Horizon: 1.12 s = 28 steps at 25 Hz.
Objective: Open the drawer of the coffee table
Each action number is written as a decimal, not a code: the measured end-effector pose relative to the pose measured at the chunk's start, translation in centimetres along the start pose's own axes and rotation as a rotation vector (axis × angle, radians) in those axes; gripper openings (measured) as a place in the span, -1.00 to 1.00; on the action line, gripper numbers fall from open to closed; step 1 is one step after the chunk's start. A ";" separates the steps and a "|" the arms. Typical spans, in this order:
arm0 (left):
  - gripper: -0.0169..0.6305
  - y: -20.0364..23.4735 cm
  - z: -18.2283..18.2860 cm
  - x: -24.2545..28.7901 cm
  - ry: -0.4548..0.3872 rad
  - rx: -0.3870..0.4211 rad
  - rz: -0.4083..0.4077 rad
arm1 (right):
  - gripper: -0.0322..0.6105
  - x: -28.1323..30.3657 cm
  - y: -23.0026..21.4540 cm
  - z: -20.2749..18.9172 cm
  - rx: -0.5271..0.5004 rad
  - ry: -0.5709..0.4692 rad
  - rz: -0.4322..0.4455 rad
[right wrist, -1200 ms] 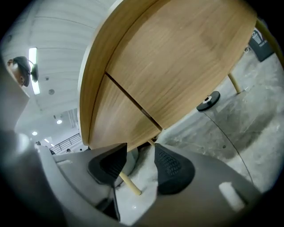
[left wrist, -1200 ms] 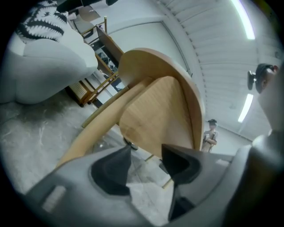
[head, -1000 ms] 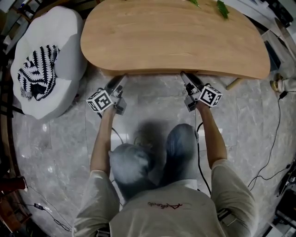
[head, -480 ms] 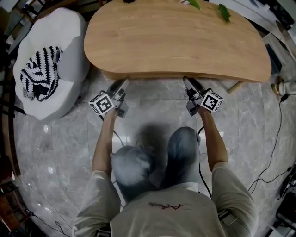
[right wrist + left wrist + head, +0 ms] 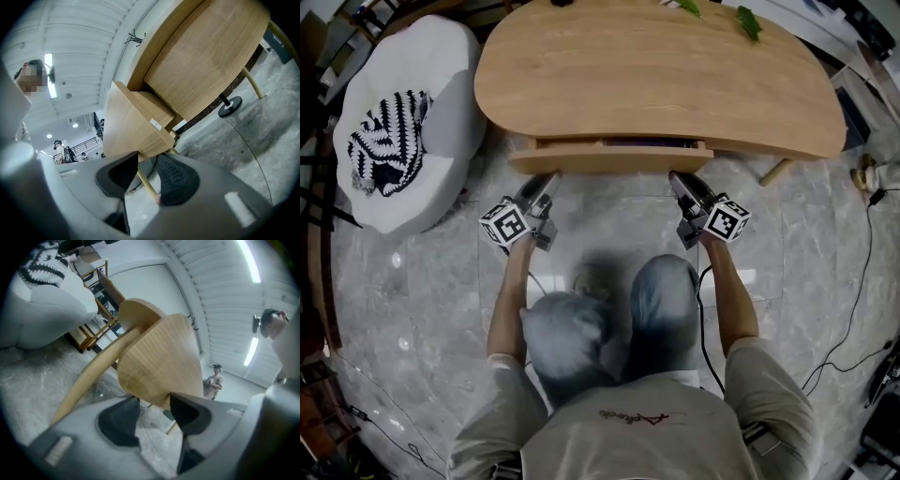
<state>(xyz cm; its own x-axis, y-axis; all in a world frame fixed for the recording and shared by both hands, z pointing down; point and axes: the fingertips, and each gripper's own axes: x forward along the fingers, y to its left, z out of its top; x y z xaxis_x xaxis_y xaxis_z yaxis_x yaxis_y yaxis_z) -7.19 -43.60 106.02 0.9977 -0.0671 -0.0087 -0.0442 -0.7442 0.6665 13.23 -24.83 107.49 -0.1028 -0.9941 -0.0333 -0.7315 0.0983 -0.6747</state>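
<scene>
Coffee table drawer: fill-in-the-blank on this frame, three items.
1. The drawer is partly ___ under the tabletop.
2. The left gripper and right gripper both meet the drawer's ___ panel.
3. In the head view, the seat with the patterned cloth stands ___ of the tabletop.
Missing: open; front; left.
Both grippers' jaws have just been closing, that panel between them.

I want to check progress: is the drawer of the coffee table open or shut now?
Partly open. In the head view the drawer front stands out from under the coffee table top, with a dark gap behind it.
</scene>
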 end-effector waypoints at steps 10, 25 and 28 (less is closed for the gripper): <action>-0.35 -3.7 -3.2 -3.9 0.013 0.003 0.025 | -0.52 -4.6 3.0 -2.5 -0.014 0.040 0.021; -0.37 -5.0 -4.7 -5.7 0.012 0.047 0.067 | -0.54 -6.3 4.0 -3.7 -0.097 0.092 0.011; -0.42 -4.7 -5.5 -6.3 0.060 0.118 0.107 | -0.55 -6.4 3.8 -4.1 -0.174 0.115 -0.026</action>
<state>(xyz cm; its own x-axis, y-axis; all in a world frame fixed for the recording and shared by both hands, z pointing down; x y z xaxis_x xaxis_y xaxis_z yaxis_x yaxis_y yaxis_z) -12.98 -35.97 107.05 0.9882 -0.1124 0.1046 -0.1521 -0.8080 0.5692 8.38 -17.92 108.19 -0.1515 -0.9857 0.0733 -0.8391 0.0891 -0.5366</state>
